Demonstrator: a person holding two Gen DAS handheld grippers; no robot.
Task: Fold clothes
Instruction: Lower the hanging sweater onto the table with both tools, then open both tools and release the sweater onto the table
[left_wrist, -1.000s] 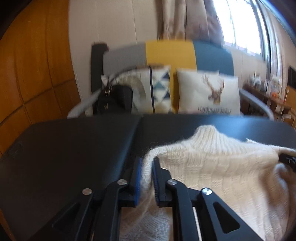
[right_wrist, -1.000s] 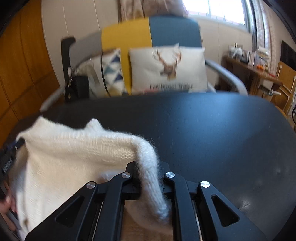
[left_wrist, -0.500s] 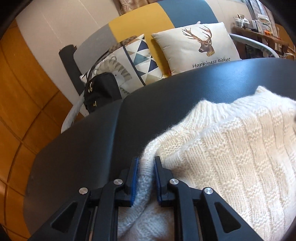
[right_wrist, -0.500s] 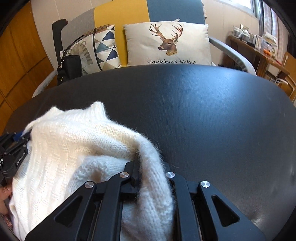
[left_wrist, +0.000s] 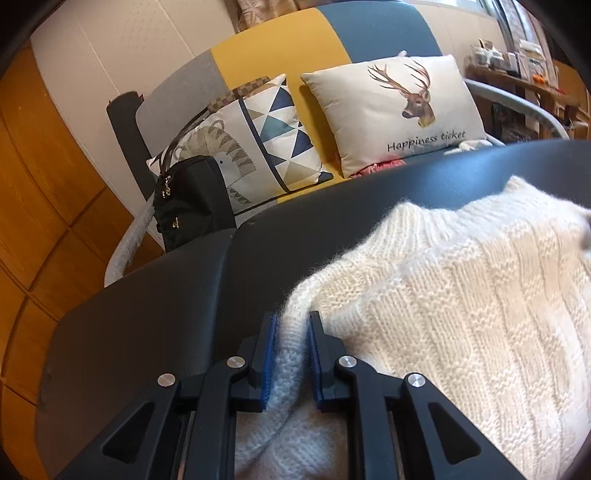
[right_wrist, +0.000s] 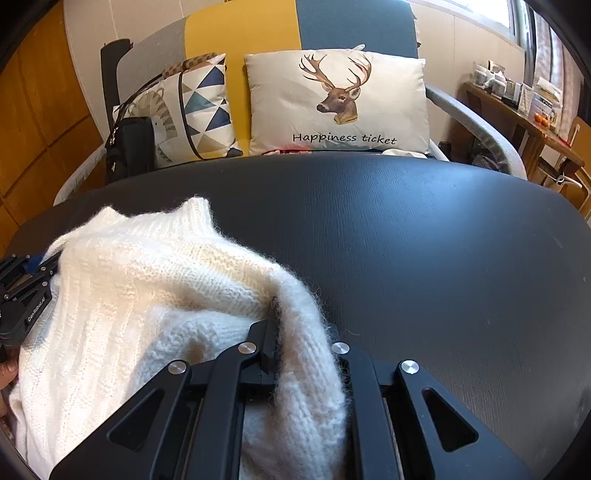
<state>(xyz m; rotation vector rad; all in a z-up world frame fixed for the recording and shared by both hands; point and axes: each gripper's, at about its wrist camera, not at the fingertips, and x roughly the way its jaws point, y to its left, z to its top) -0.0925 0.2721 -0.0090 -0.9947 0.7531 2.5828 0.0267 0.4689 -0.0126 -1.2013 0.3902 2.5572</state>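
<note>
Gripping a fold of the white sweater (left_wrist: 461, 314) at lower centre, the left gripper (left_wrist: 291, 354) had its jaws clamped on it; the right gripper (right_wrist: 303, 354) pinched another edge above the dark tabletop (right_wrist: 424, 240).

Both claws have come forward and down over the table (right_wrist: 424, 240) since a second ago, carrying the white knit sweater (left_wrist: 461, 295) with them. In the left wrist view, the left claw (left_wrist: 291, 354) has rolled — the sofa (left_wrist: 280, 70) and the deer cushion (left_wrist: 399, 110), level before, now sit tilted, and more of the sweater's collar lies on the table. In the right wrist view, the right claw (right_wrist: 303, 343) points lower — the table edge sits higher in frame, and the sweater, previously lifted and sagging, now spreads wider across the surface.
</note>
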